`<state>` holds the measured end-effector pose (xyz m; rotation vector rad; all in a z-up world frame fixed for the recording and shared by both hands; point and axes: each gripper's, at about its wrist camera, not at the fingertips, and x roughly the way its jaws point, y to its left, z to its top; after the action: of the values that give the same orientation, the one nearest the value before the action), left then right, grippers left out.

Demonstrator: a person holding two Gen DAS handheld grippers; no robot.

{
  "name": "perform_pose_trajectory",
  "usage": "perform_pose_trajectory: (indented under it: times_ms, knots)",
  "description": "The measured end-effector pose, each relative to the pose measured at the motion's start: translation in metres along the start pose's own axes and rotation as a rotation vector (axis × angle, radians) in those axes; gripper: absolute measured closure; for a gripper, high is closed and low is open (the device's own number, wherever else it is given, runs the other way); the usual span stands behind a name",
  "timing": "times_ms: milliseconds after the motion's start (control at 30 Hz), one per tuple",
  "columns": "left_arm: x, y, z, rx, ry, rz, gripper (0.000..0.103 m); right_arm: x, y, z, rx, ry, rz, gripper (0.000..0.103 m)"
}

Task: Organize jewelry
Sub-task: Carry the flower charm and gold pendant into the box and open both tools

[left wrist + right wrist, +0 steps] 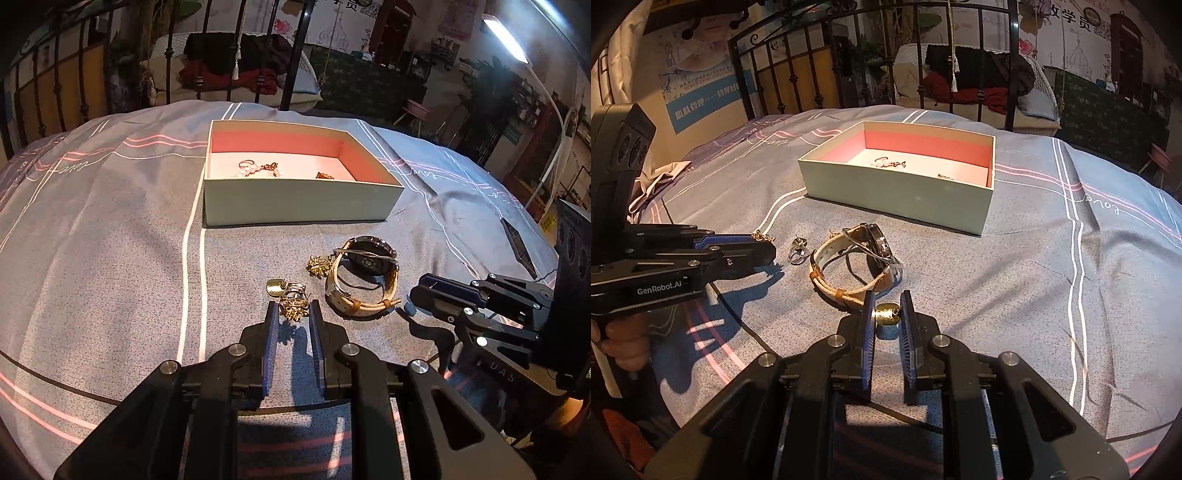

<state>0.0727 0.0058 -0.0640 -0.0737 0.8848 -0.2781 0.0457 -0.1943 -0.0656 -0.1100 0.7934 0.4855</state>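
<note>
An open pale box with a pink lining sits on the bed and holds a ring with pearls and a small gold piece; it also shows in the right wrist view. My left gripper is closed around a gold leaf-shaped brooch. A silver ring and a gold oval piece lie just beyond it. A watch with a tan strap and another gold brooch lie to the right. My right gripper is shut on a gold oval earring.
The grey bedspread has white and pink stripes. A black metal bed frame stands behind the box. The right gripper's body is close to the watch's right side. A cable runs across the bed by the left gripper.
</note>
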Motion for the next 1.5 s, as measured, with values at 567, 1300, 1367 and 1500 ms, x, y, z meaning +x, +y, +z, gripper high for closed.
perform_pose_trajectory:
  times_ms: [567, 1300, 1367, 1500]
  knots:
    - [-0.010, -0.004, 0.060, 0.023, -0.111, 0.029, 0.087, -0.008, -0.002, 0.057, -0.031, -0.121, 0.021, 0.088]
    - [0.051, -0.004, 0.163, -0.032, -0.089, 0.070, 0.087, 0.067, -0.042, 0.142, 0.049, -0.116, -0.075, 0.088]
    - [0.060, -0.004, 0.164, -0.032, -0.066, 0.069, 0.087, 0.074, -0.044, 0.141, 0.054, -0.099, -0.073, 0.088]
    - [0.073, -0.005, 0.158, -0.016, -0.024, 0.077, 0.087, 0.084, -0.047, 0.135, 0.063, -0.064, -0.068, 0.088]
